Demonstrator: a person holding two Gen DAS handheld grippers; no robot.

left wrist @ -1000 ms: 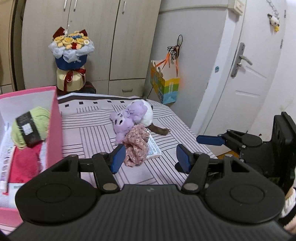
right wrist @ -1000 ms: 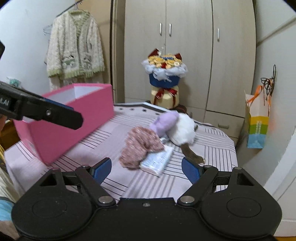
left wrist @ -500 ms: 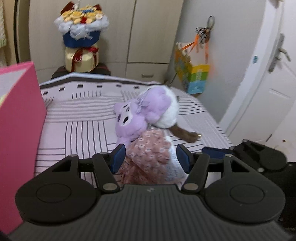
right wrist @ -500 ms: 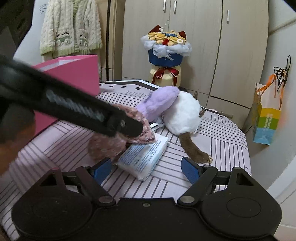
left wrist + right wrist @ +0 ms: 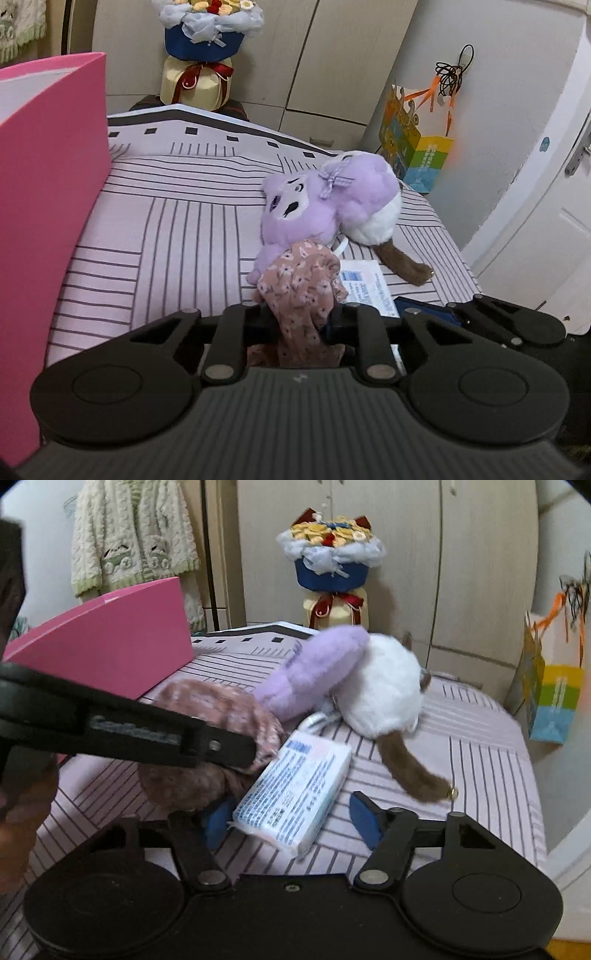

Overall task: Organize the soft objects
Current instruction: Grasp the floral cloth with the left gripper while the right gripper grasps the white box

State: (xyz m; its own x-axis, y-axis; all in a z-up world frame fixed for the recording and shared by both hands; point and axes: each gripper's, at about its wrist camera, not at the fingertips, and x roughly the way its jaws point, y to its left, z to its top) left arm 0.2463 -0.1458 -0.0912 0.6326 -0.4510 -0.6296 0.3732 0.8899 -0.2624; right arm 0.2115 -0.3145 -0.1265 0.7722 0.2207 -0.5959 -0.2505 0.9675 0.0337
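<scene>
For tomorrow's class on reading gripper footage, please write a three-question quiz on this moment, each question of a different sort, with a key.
1. True or false: the left gripper is shut on the floral cloth.
2. What lies between the right gripper's open fingers? A) tissue pack B) purple plush C) pink box
3. Fill in: the plush lies on the ____ bedsheet.

Key: 1 true; 2 A; 3 striped.

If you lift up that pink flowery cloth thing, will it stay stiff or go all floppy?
Probably floppy: the flowery cloth already bunches and folds where the left gripper squeezes it. It looks thin, so likely light. The loose end may droop and drag across the tissue pack beside it.
</scene>
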